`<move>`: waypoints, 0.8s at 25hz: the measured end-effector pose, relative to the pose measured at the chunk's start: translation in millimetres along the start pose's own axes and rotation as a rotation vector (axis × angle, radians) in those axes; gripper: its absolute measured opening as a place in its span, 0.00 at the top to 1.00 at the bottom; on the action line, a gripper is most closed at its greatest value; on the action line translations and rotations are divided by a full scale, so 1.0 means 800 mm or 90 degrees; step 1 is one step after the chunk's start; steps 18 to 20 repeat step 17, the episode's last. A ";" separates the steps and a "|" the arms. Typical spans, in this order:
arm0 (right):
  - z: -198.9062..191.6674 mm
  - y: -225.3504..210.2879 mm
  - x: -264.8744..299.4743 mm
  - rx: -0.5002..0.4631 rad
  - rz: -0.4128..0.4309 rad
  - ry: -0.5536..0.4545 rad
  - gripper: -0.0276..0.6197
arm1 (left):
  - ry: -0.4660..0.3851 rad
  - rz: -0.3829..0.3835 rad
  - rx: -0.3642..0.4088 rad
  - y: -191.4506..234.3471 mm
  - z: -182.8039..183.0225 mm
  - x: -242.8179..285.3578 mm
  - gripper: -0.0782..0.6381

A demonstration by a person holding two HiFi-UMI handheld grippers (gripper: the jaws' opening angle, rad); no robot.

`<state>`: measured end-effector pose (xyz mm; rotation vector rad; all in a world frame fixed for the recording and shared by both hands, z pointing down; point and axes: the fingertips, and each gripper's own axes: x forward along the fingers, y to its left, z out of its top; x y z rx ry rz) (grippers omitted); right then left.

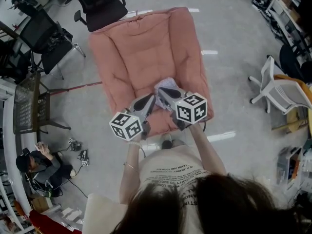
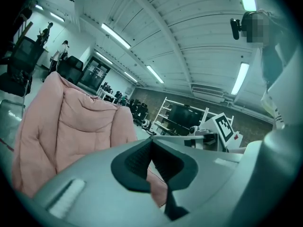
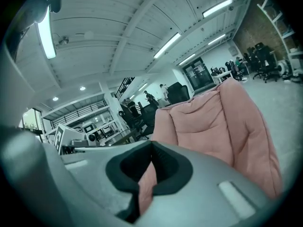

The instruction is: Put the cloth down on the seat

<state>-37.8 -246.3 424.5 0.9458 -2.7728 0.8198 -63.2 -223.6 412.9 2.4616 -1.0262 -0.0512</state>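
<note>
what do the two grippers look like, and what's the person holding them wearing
Both the left gripper and right gripper have smooth light grey bodies tapering to jaws lined with dark ribbed pads. Each carries a white cube with black square markers. The person wears a pale beige top with lines of dark print.

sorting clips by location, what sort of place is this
Most likely an open-plan office or lab: black office chairs and a white chair, storage shelves, and long strip lights overhead.
</note>
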 end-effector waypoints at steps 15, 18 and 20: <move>0.003 0.000 -0.013 -0.008 0.003 -0.010 0.95 | 0.002 -0.014 0.005 -0.010 -0.001 0.007 0.89; 0.001 -0.001 -0.014 -0.005 0.002 -0.010 0.95 | 0.003 -0.015 0.004 -0.011 -0.002 0.007 0.89; 0.001 -0.001 -0.014 -0.005 0.002 -0.010 0.95 | 0.003 -0.015 0.004 -0.011 -0.002 0.007 0.89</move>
